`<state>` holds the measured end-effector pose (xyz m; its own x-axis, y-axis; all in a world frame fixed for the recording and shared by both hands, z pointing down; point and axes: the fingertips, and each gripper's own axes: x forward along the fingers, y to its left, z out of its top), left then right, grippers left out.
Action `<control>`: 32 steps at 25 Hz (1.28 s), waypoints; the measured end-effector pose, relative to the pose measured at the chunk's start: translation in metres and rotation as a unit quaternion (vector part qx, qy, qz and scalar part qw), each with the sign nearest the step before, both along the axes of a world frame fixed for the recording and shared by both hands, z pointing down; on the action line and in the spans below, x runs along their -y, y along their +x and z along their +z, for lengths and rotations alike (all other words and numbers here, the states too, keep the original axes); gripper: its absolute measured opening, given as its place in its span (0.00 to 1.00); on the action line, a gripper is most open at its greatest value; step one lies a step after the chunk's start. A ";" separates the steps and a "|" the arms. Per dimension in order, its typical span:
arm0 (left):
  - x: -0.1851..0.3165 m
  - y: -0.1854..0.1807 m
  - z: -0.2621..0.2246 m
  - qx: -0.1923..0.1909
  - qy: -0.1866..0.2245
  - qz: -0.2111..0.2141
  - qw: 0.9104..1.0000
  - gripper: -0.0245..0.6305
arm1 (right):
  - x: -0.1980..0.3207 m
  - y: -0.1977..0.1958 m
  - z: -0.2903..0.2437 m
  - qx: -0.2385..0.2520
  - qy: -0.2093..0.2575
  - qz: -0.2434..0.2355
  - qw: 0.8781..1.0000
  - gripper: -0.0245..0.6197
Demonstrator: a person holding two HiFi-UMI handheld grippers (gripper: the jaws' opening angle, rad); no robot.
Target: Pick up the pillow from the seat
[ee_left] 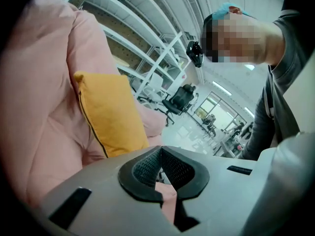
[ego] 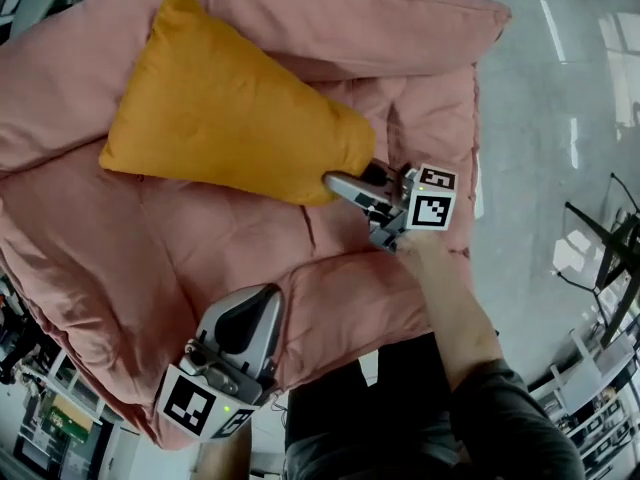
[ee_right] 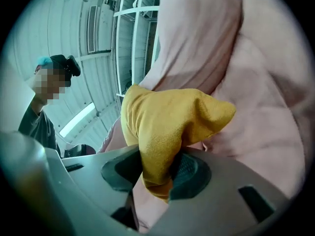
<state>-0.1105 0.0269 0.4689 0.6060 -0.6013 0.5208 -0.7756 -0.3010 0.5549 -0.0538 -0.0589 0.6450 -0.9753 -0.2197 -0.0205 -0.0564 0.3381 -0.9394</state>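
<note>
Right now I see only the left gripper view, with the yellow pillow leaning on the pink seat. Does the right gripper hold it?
Observer: Yes, the right gripper view shows the right gripper shut on a corner of the pillow.
Operator: Which corner?
Observer: In the head view, the corner nearest the person; the rest of it lies on the seat.
Operator: Is my left gripper near the pillow?
Observer: No, the head view shows the left gripper apart from it, over the front of the seat.

Office/lab-type workspace w/ white shelving racks (ee_left: 140,53), a black office chair (ee_left: 178,100) & glossy floor (ego: 560,98).
</note>
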 end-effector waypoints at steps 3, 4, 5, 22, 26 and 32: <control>-0.001 0.003 -0.038 0.004 0.024 -0.001 1.000 0.05 | -0.010 0.018 -0.042 -0.023 0.019 0.006 1.000 0.24; -0.003 0.003 -0.049 0.004 0.029 -0.002 1.000 0.05 | -0.013 0.023 -0.055 -0.033 0.025 0.007 0.999 0.23; -0.006 0.003 -0.059 0.005 0.033 -0.001 0.999 0.05 | -0.016 0.028 -0.067 -0.042 0.030 0.009 0.999 0.23; -0.042 -0.010 -0.273 0.050 0.179 0.002 0.982 0.05 | -0.046 0.062 -0.344 -0.044 0.117 0.043 0.991 0.21; -0.059 -0.014 -0.326 0.055 0.228 0.001 0.972 0.05 | -0.055 0.057 -0.430 -0.014 0.148 0.062 0.987 0.21; -0.075 -0.027 -0.386 0.061 0.278 -0.016 0.959 0.05 | -0.078 0.052 -0.539 0.046 0.175 0.086 0.980 0.21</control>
